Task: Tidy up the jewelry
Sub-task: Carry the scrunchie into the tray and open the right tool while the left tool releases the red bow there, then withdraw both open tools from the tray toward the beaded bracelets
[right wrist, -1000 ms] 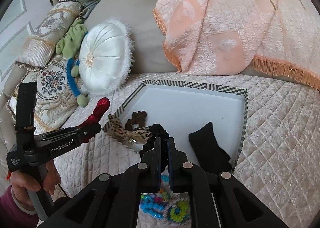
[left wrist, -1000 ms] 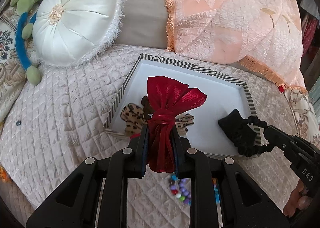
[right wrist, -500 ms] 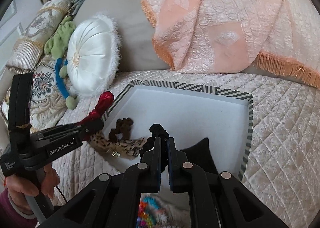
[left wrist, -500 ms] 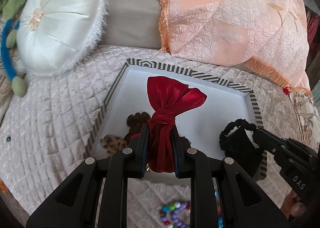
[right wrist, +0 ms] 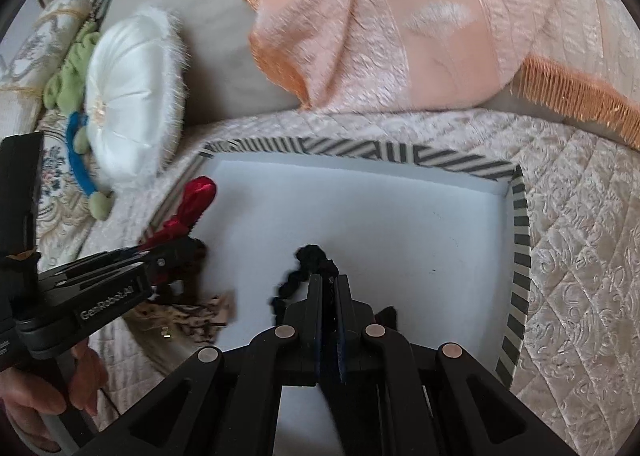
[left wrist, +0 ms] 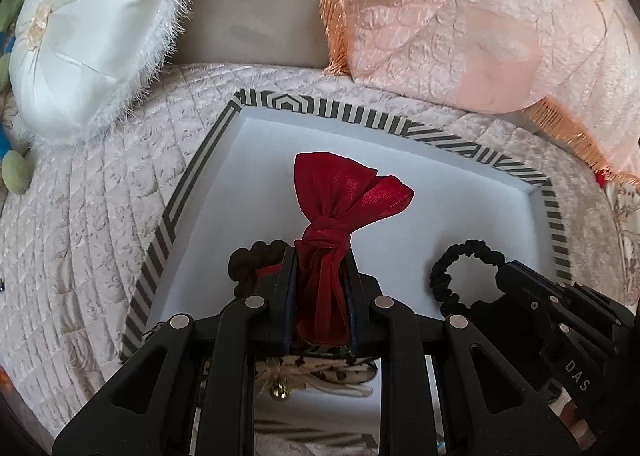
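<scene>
Left wrist view: left gripper (left wrist: 322, 288) pinches the red bow (left wrist: 344, 196) above the striped tray (left wrist: 554, 216); right gripper (right wrist: 328, 288) is clamped on the black scrunchie (right wrist: 302, 268), also over the tray. Risk — letting go early could drop either onto the leopard bow (right wrist: 188, 312) or brown scrunchie (left wrist: 244, 264). Count: two bows, two scrunchies — possibly more hidden.

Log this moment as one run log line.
left hand-held gripper: holds red bow | right hand-held gripper: holds black scrunchie | both over striped tray
</scene>
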Available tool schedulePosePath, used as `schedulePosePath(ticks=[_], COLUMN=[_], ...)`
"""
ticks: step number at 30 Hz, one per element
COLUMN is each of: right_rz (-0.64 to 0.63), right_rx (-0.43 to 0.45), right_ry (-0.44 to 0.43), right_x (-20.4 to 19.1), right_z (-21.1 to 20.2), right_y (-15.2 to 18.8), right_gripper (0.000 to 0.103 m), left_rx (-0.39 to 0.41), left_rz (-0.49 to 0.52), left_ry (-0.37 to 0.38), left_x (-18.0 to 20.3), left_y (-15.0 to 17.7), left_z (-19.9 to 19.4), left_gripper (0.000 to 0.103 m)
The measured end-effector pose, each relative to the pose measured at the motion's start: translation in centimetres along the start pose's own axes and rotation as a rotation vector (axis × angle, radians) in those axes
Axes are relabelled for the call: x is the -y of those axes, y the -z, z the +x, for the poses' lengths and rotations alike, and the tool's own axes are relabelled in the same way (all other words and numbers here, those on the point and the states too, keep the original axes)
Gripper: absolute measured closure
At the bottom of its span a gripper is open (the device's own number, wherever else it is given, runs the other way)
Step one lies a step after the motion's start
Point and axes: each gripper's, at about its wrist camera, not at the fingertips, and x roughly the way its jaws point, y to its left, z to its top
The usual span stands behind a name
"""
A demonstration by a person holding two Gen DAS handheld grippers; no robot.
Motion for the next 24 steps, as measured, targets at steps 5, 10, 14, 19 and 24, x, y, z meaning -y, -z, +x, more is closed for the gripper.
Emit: schedulePosePath(ticks=[5, 10, 14, 19, 24], right_rz=[0.006, -0.002, -0.001, 0.006, -0.009], right_rx=[-0.002, 0.004, 0.027, 0.047, 0.073], right_ry=[0.028, 0.039, 0.045, 0.055, 0.055], right_x=[0.5, 0.6, 0.6, 0.7, -0.4], right_z=[0.7, 0.8, 0.2, -1.0, -3.4], right_y=[0.0, 0.2, 0.2, 0.6, 1.8], right_gripper=[0.098, 0.093, 0.08, 0.078, 0.066], left_rx=[0.012, 0.01, 0.014, 0.037, 0.075], left_rz=[-0.01, -0.029, -0.054, -0.048, -0.029], left_ry=[-0.002, 0.004, 0.016, 0.025, 0.024], left_x=[0.0, -0.5, -1.2, -1.4, -1.3], left_y=[-0.2, -0.2, 0.3, 1.3, 2.8], left_z=[0.7, 0.9, 0.1, -1.9, -4.3], left_gripper=[0.078, 0.053, 0.048, 0.047, 0.047])
